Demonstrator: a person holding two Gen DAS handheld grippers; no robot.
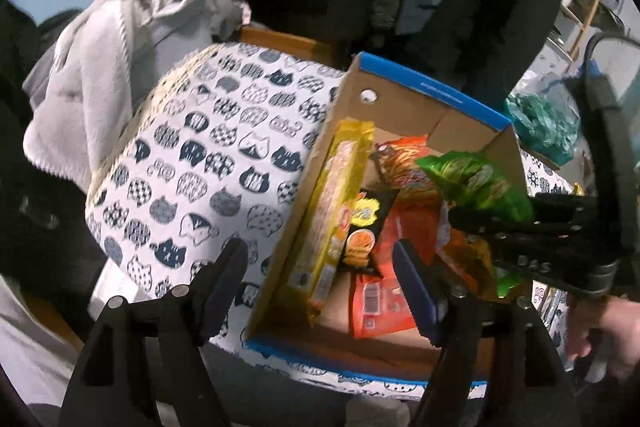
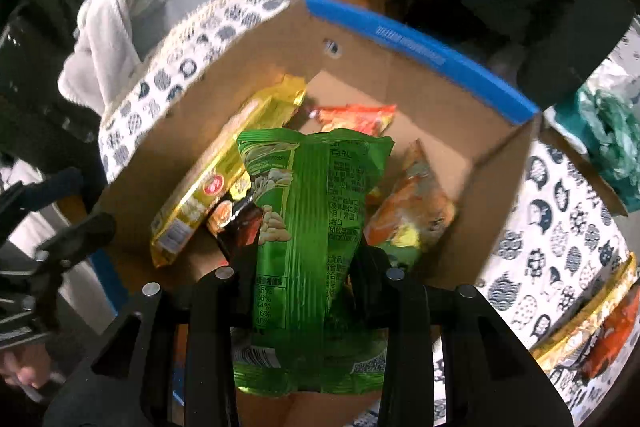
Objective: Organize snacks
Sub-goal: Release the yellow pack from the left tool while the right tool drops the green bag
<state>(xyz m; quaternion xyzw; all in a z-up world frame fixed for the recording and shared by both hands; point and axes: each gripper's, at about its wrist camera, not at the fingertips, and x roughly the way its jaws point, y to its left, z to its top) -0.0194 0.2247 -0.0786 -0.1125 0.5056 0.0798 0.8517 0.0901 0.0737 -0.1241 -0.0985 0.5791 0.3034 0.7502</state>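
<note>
Your right gripper (image 2: 304,267) has its jaws clamped on the green snack bag (image 2: 308,211), which hangs over the open cardboard box (image 1: 412,99). Your left gripper (image 1: 320,267) stands with jaws apart and nothing between them, straddling the box's near-left wall. Inside the box: 1 long yellow packet (image 1: 336,211) leaning on the left wall, 1 black-and-orange packet (image 1: 360,235), 1 red-orange packet (image 1: 380,303), and 1 more orange packet (image 2: 412,211) at the right side. The box sits on the cat-print cloth (image 1: 192,163). 1 gold-and-red packet (image 2: 592,339) lies outside the box, on the cloth at right.
</note>
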